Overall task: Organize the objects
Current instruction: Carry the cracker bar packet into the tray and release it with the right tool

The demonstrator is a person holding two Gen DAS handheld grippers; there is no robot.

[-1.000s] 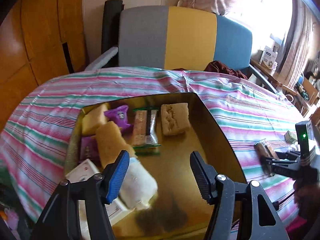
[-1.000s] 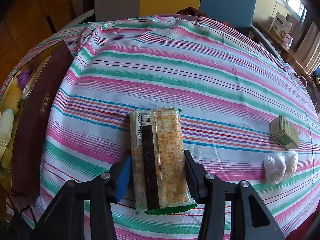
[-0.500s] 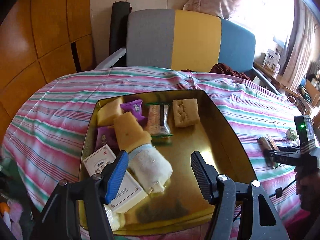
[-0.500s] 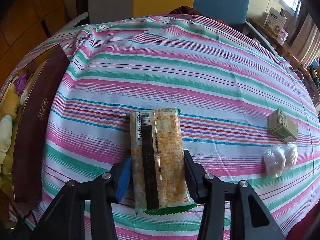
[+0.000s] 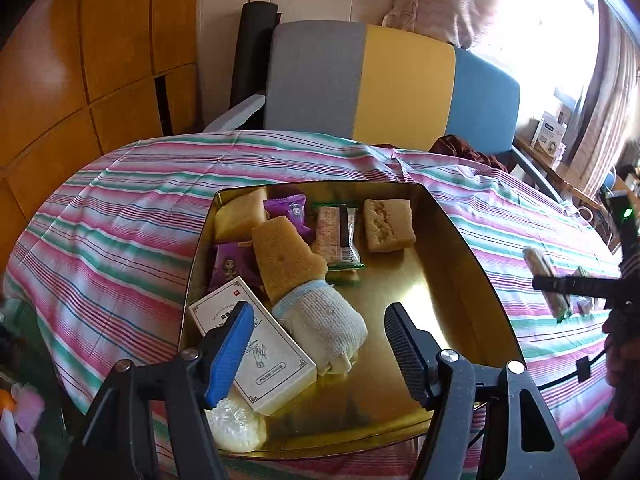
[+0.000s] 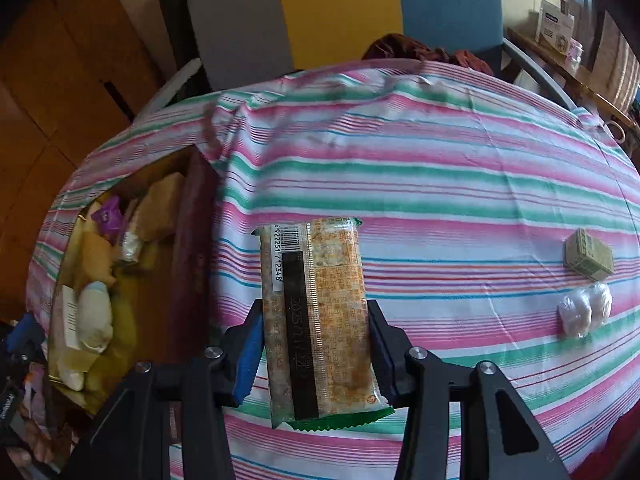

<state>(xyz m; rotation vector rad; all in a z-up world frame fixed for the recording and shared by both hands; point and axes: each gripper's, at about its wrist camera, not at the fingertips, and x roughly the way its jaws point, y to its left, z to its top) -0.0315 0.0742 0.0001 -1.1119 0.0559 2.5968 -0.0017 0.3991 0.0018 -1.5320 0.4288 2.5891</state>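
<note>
The right tongs are clamping a long cracker packet by its sides, both pads pressing on the wrapper, and are holding it clear above the striped cloth covering the counter. The packet is pointing away from the camera, barcode end far. To its right on the cloth, a small olive box and a clear-wrapped white lump are lying just beside each other.

The left tongs are hanging over the gold tin, jaws standing apart with nothing between them; they have just been opening wider. Inside the tin, a white card box is lying at the near left, a rolled white sock beside it, a yellow sponge cake behind, and a purple sachet and a crumbly bar along the far side.
</note>
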